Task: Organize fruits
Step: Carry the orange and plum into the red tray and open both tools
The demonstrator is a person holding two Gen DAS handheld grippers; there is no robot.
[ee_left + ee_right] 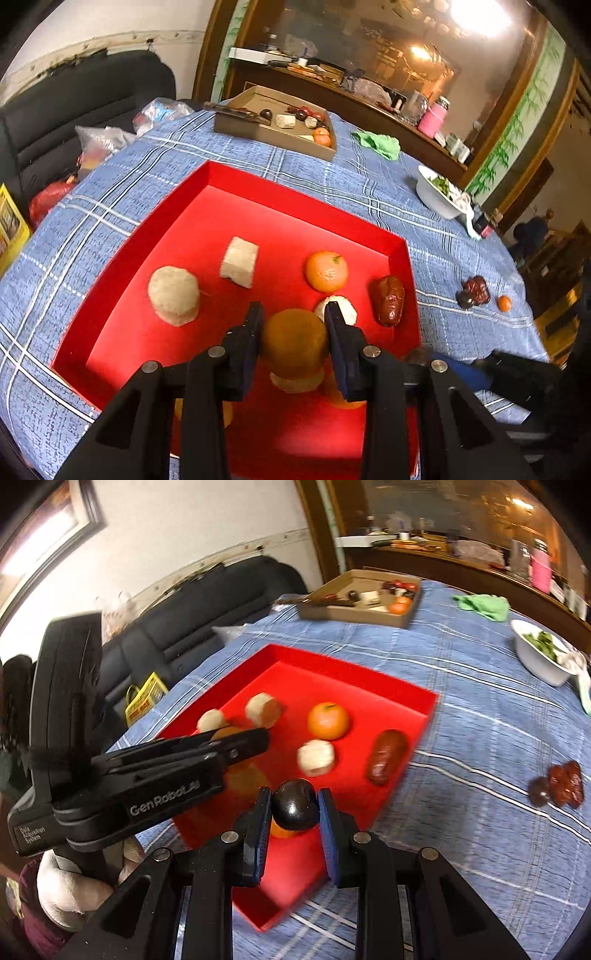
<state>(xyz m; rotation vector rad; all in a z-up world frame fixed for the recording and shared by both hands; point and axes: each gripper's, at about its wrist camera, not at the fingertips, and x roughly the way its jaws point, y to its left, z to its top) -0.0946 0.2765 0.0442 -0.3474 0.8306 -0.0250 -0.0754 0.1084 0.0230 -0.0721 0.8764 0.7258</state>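
Left hand-held gripper (pixel 293 314): jaws narrow, clamped on a brown round fruit (pixel 293 341), one pad on each flank. The fruit hangs over the near half of the red tray (pixel 229 177), pale underside facing down toward the tray floor. It is squat, with no clear long axis; the grip line runs across it, left to right in the wrist view.

Right hand-held gripper (pixel 293 801): jaws nearly closed, pinching a dark glossy fruit (pixel 295 805). The fruit is near-round with no axis to speak of. It sits over the tray's near corner, just inside the rim, above a part-hidden orange thing (pixel 282 832).

Key relation: both loads are already above the tray, so the drop point lies straight below and slightly ahead of each gripper. Left is further in, over the tray's middle; right is at the edge. In the right view the left gripper crosses from the left, its tips close to the right gripper's path. Risk of the two tools knocking, in my judgement.

Already lying in the tray: orange (pixel 327 271), pale block (pixel 239 262), pale round piece (pixel 173 301), white piece (pixel 316 757), dark red date (pixel 388 301). The date's long axis runs near-to-far, close beside the right wall.

Free floor lies left and far. Loose fruits (pixel 474 291) wait on the surface, right of the tray, nearer the right hand.
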